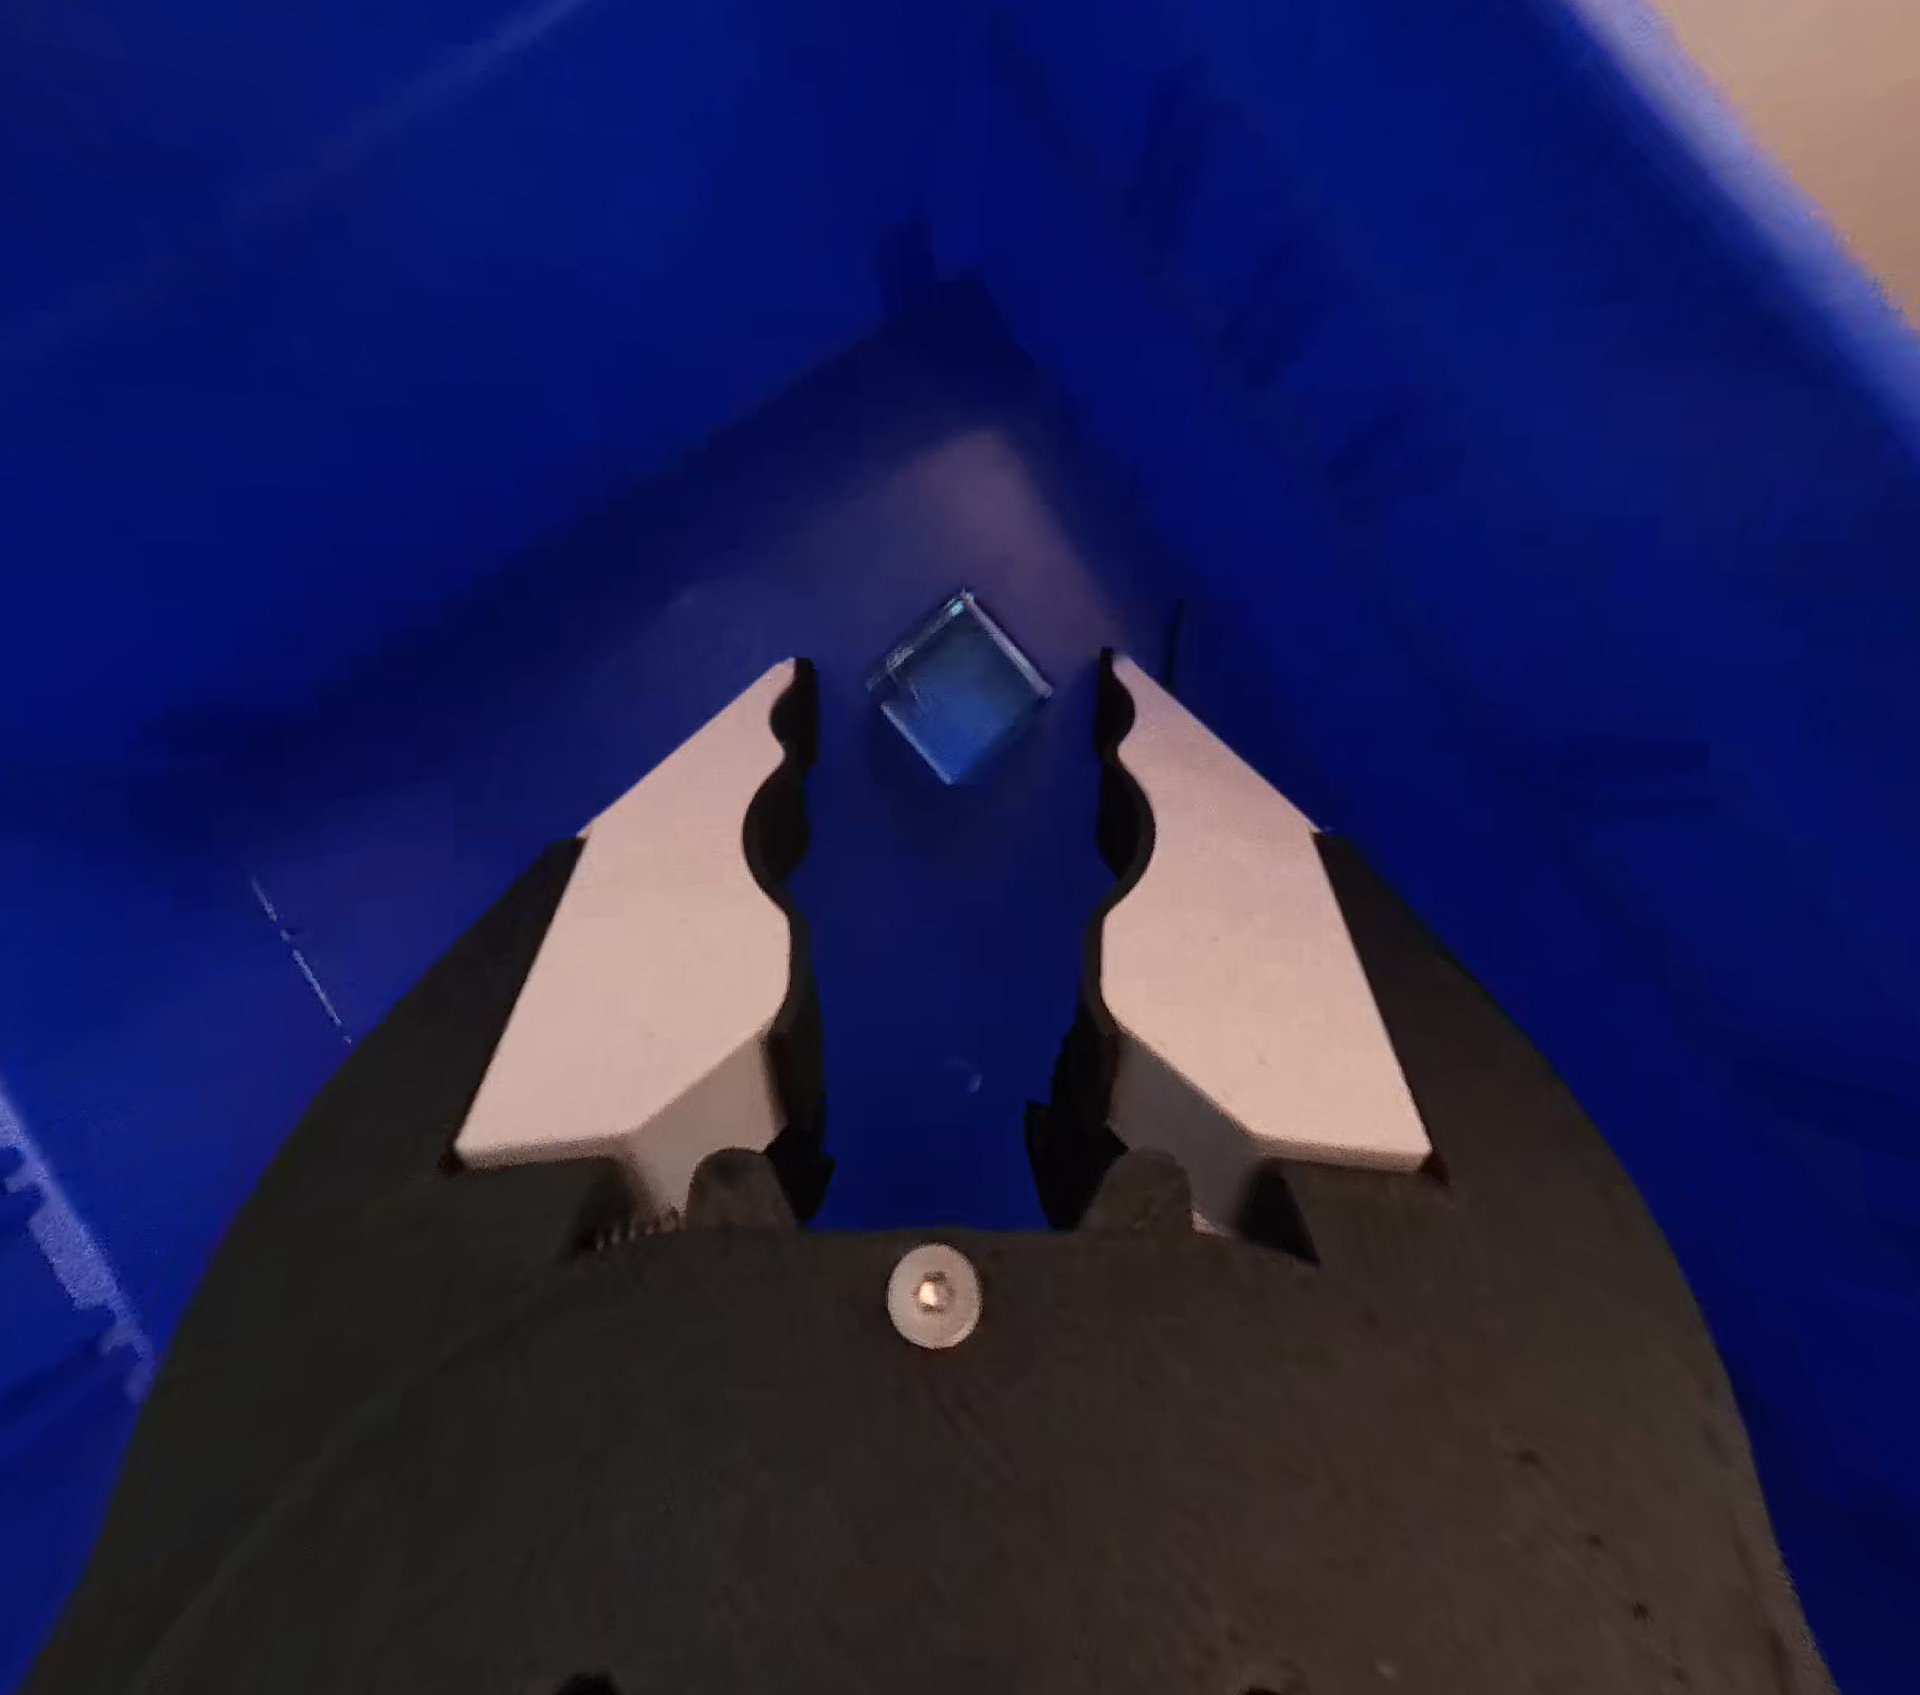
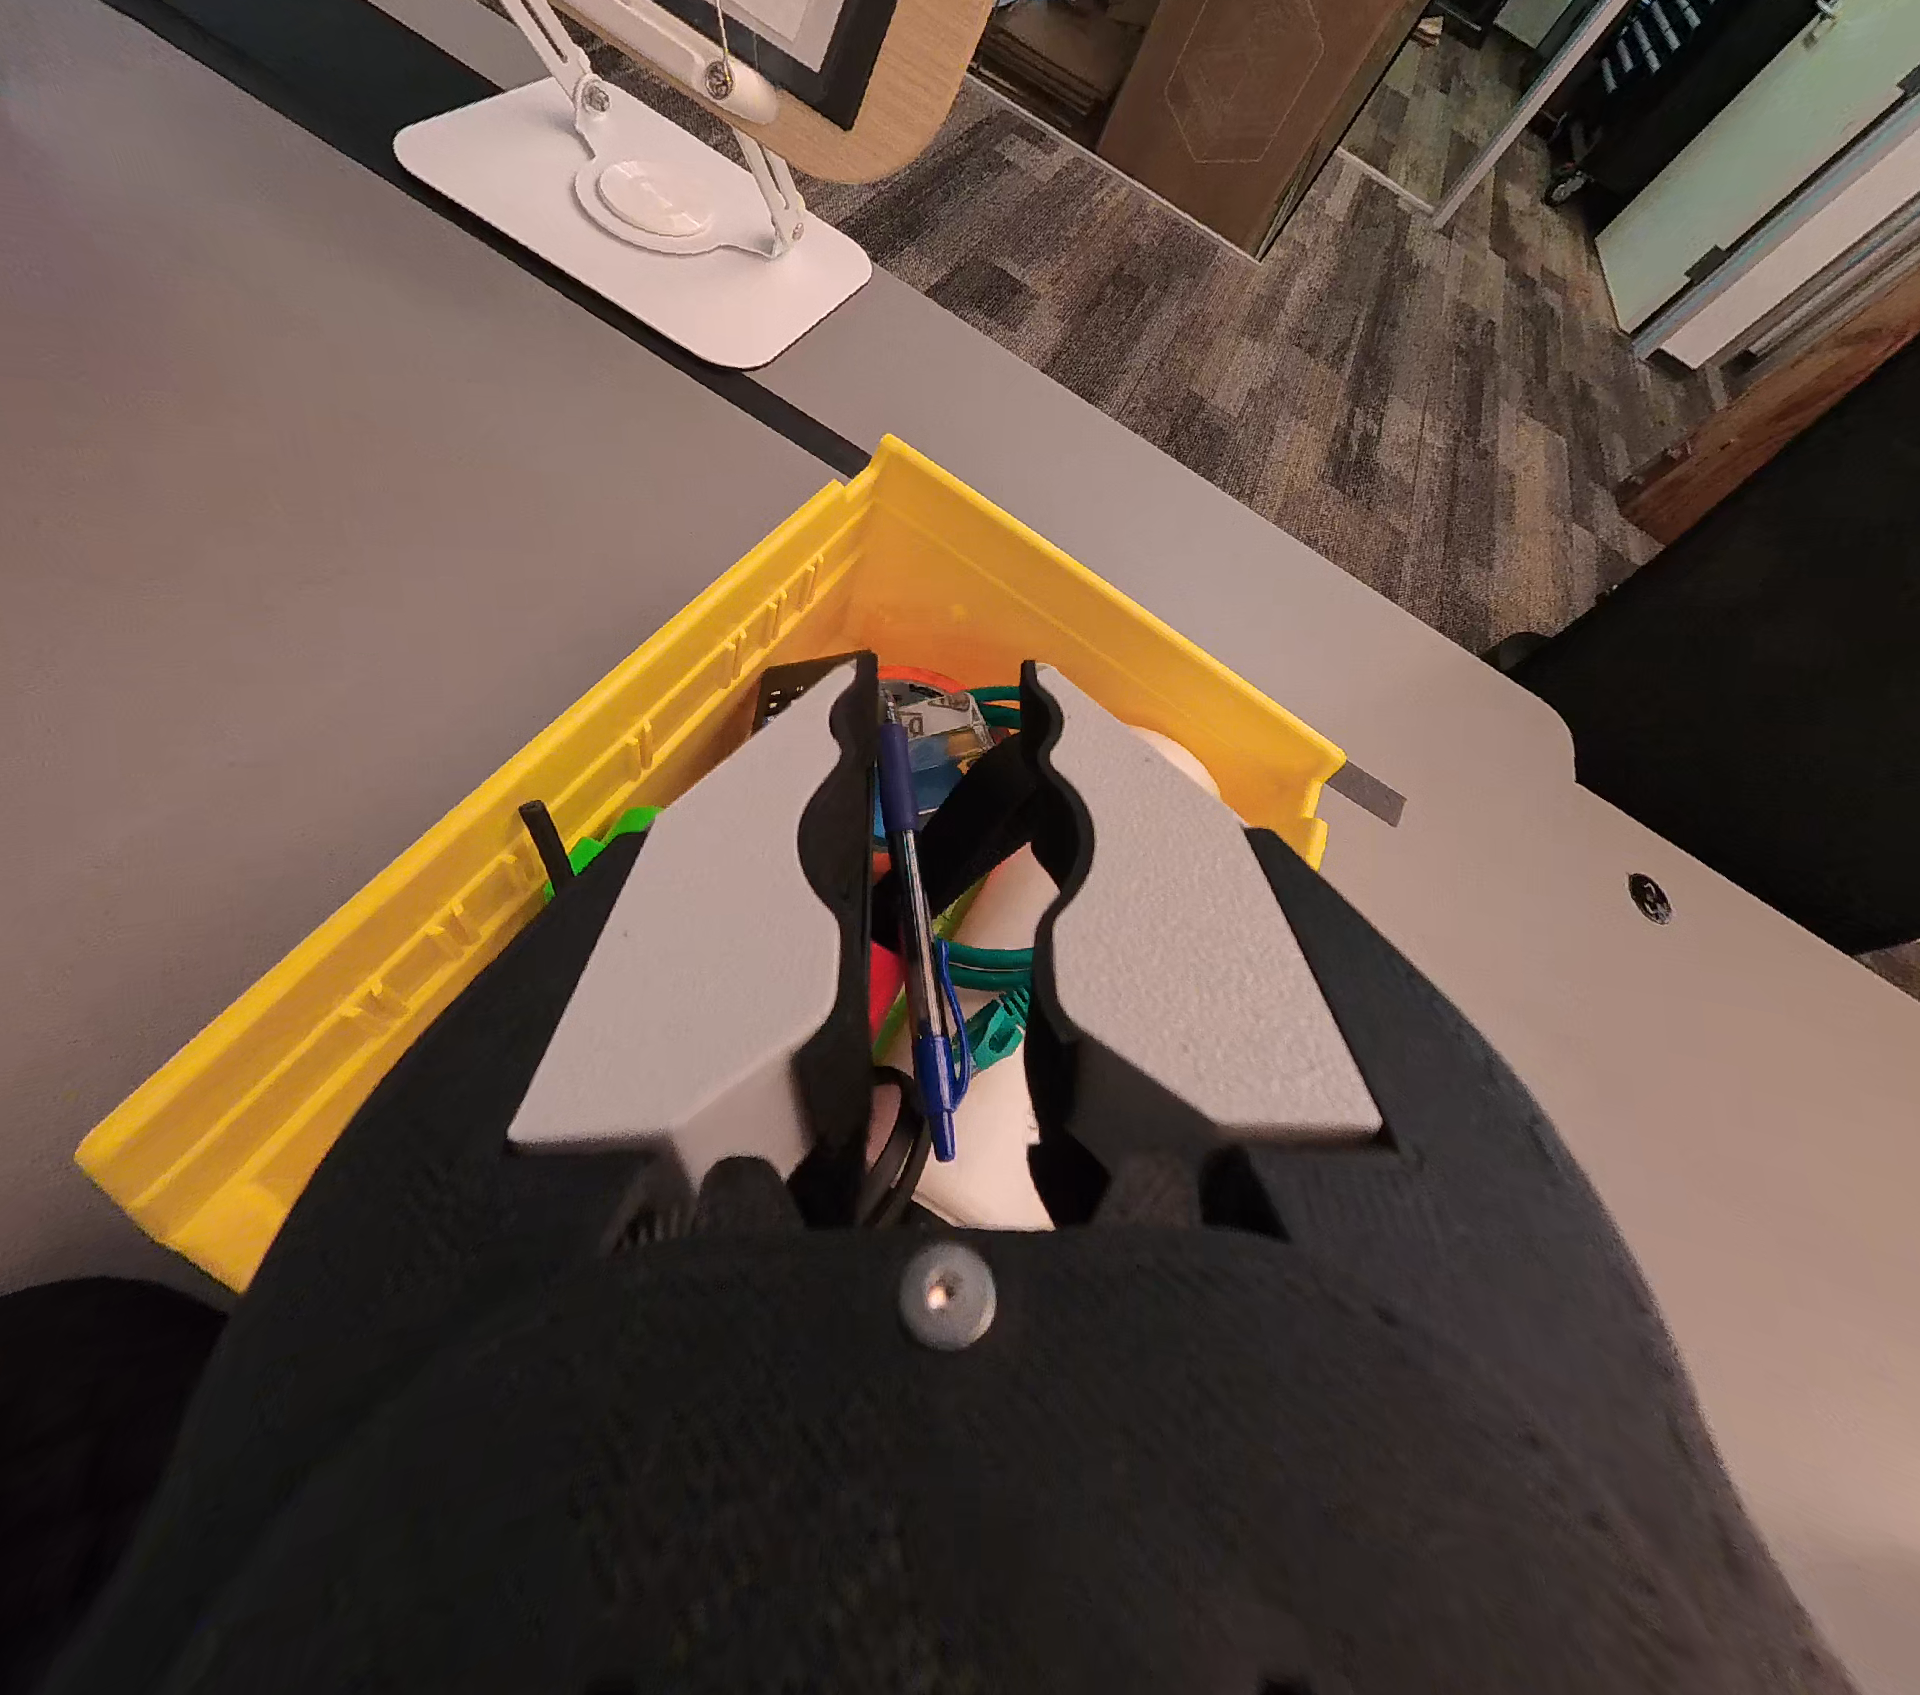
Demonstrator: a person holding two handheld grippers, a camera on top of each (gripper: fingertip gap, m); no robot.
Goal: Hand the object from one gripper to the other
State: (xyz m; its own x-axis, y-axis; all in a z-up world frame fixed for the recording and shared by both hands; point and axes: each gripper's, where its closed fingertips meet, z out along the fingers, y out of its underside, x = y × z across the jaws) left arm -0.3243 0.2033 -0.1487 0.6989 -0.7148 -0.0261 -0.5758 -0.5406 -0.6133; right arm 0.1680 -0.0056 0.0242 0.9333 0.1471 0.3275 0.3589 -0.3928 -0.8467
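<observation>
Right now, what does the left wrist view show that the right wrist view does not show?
Only the left wrist view shows the blue bin and the small clear blue block lying on its floor, just beyond the open left gripper, untouched.

Only the right wrist view shows the yellow bin full of items, among them a blue pen and a green cable, on a grey table with a white stand. The right gripper hangs open above it.

Both share only this: an open gripper that holds nothing, pointing into a bin.
</observation>
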